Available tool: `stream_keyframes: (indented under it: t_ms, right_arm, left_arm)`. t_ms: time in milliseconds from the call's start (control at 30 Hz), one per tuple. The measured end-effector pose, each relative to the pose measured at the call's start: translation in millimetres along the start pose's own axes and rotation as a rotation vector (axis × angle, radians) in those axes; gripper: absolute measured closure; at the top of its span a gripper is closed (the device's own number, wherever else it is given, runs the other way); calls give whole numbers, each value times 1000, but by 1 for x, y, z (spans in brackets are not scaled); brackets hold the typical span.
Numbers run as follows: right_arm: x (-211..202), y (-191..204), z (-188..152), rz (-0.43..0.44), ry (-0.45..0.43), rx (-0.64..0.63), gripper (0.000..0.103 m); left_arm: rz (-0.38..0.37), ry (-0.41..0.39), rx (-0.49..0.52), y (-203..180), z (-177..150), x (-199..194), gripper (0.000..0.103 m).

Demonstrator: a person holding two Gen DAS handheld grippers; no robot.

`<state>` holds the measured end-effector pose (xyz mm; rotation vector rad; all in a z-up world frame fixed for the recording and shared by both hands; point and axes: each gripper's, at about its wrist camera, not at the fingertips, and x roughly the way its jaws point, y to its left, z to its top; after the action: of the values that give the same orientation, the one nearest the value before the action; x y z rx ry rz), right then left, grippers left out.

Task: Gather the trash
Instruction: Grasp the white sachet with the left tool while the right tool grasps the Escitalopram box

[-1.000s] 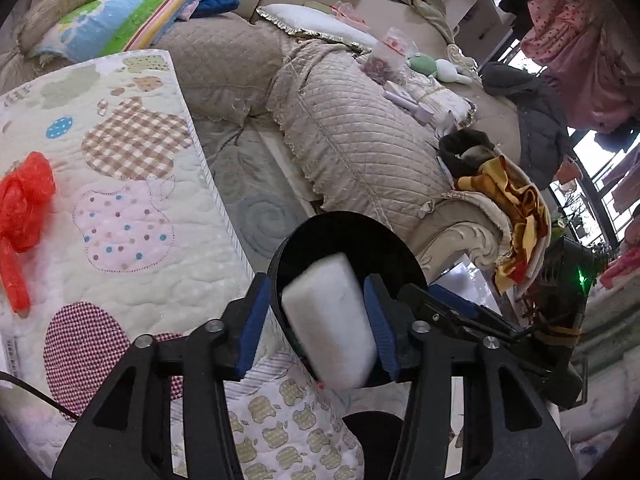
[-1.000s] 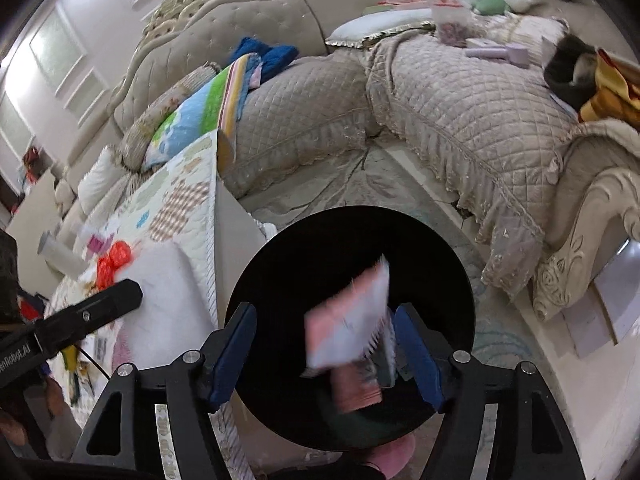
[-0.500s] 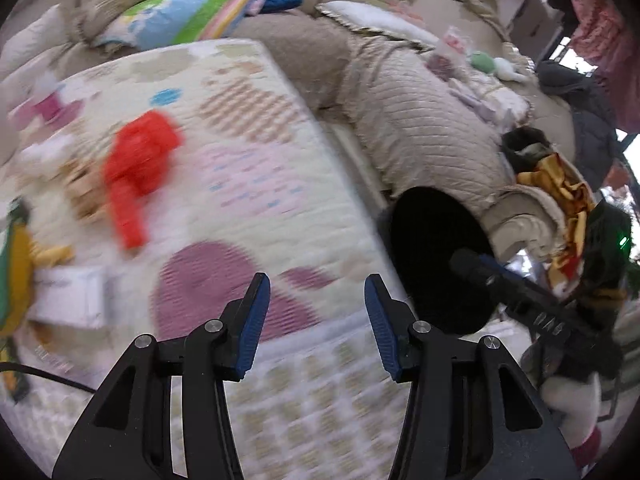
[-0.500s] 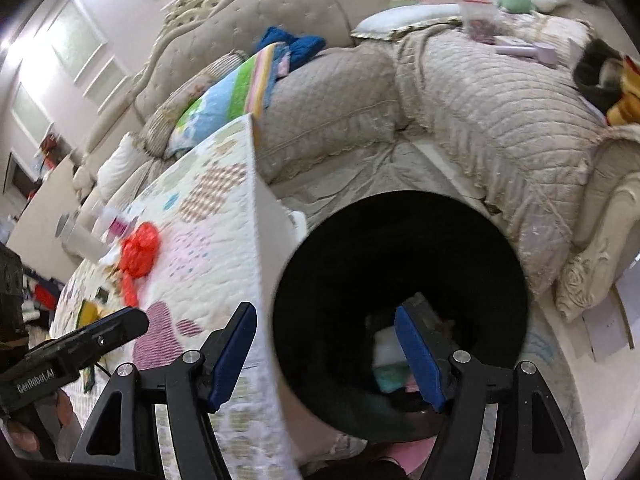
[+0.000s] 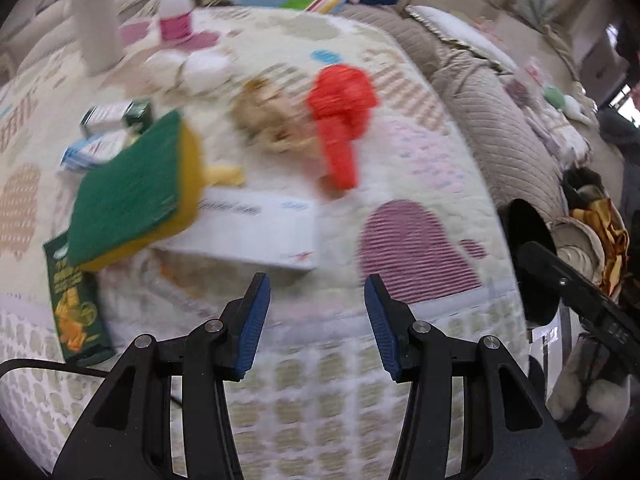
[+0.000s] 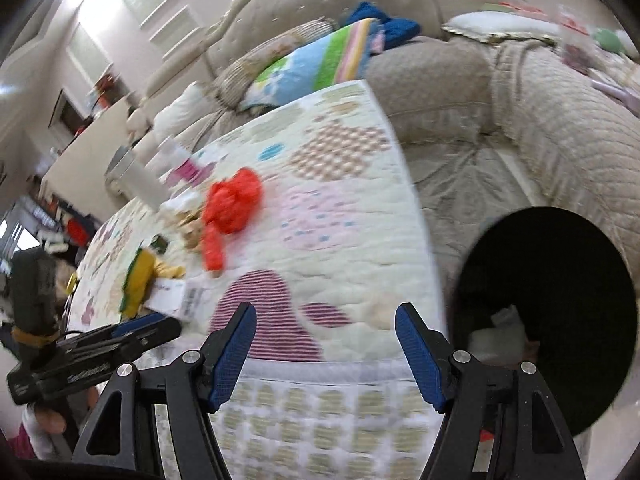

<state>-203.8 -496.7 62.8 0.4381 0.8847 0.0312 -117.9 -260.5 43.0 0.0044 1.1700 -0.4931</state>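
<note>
A: Two empty grippers now! A second ago our left gripper (image 5: 316, 316) carried a white block over the black bin (image 5: 528, 264) and our right gripper (image 6: 325, 354) had a pink-and-white wrapper above it. Both drops are done.

B: Right, and we've swung both back over the table (image 5: 280, 380). On the left, our jaws stand partly apart with nothing between them. On the right they're wider, also bare.

A: Where's the trash we've banked?

B: In the bin (image 6: 548, 312) beside the table's edge; from the right wrist we can see pale scraps lying at the bottom.

A: And what's left for us?

B: Plenty, though blur smears it. Nearest our left gripper lies a white flat box (image 5: 256, 232), with a green-and-yellow sponge (image 5: 132, 196) overlapping its far left corner. A red crumpled bag (image 5: 340, 112) sits further out, a tan clump (image 5: 272, 124) just beside it, and a green snack packet (image 5: 76, 304) lies at the left.

A: So we reckon one round finished, the next just opening?

B: We'd judge so. The white box looks the likeliest next pick.
</note>
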Motion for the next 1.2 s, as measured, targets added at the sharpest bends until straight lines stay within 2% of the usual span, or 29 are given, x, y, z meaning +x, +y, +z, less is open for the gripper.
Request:
stream_keyframes:
  t_ms: [133, 200, 367, 433, 600, 733, 833, 900, 933, 1067, 1200]
  right_arm:
    - [11, 23, 0, 29, 22, -45, 33]
    - [17, 32, 1, 44, 38, -69, 33]
    - [38, 63, 3, 98, 83, -152, 33]
    - [50, 81, 3, 136, 104, -206, 32]
    - [86, 137, 7, 175, 149, -437, 31]
    - [113, 172, 9, 148, 174, -639, 31]
    - [128, 185, 7, 139, 212, -736, 31]
    - [137, 187, 6, 141, 229, -751, 32]
    - [140, 186, 5, 141, 233, -749, 42]
    - [130, 172, -2, 137, 224, -714, 50]
    - [102, 140, -12, 49, 206, -633, 54]
  left_arm:
    - [25, 31, -17, 29, -11, -8, 56]
    - [10, 44, -36, 45, -20, -19, 56]
    - [-49, 7, -76, 74, -35, -59, 56]
    - [-45, -7, -79, 82, -40, -72, 56]
    - [1, 2, -65, 89, -46, -74, 56]
    - [-21, 11, -100, 96, -50, -70, 56]
    - [-14, 16, -97, 95, -50, -66, 56]
    - [-17, 17, -102, 95, -47, -64, 56]
    - [-19, 15, -104, 94, -46, -63, 56]
    - [-24, 7, -90, 87, -42, -59, 56]
    - [3, -6, -71, 78, -35, -50, 56]
